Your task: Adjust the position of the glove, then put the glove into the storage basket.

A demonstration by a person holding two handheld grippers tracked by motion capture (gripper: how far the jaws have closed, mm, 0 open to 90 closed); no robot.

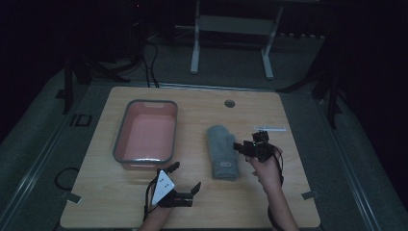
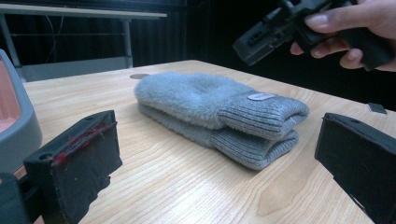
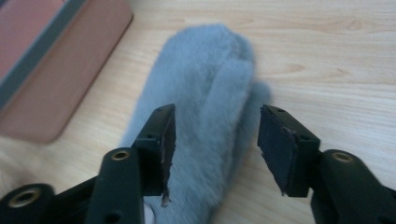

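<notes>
Grey mittens (image 1: 222,152) lie stacked as a pair on the wooden table (image 1: 288,192), right of centre, cuffs toward the person, fingertips pointing away. Pink tub (image 1: 146,134) with a grey rim stands to their left, well apart from them; nothing visible inside it.

Right gripper (image 1: 239,147) hangs just above the right edge of the mittens, near the middle of their length. In the right gripper view its jaws stand apart with the fuzzy grey cloth seen below and between them (image 3: 212,135); the pads do not press on it and nothing is held.

Left gripper (image 1: 185,179) rests low near the front edge of the table, between tub and mittens, jaws wide apart and empty. In the left gripper view the ribbed cuffs (image 2: 261,123) lie ahead of it, apart from both jaws.

Step in hand, as I judge it: the right gripper is free of the mittens, which lie flat on the table, not in the tub.

Next move, if the mittens are meant for the tub: lower a gripper over the stack, close on both layers at once, lift clear of the table, carry left over the rim. Risk: soft pile may let the lower mitten slip out.
</notes>
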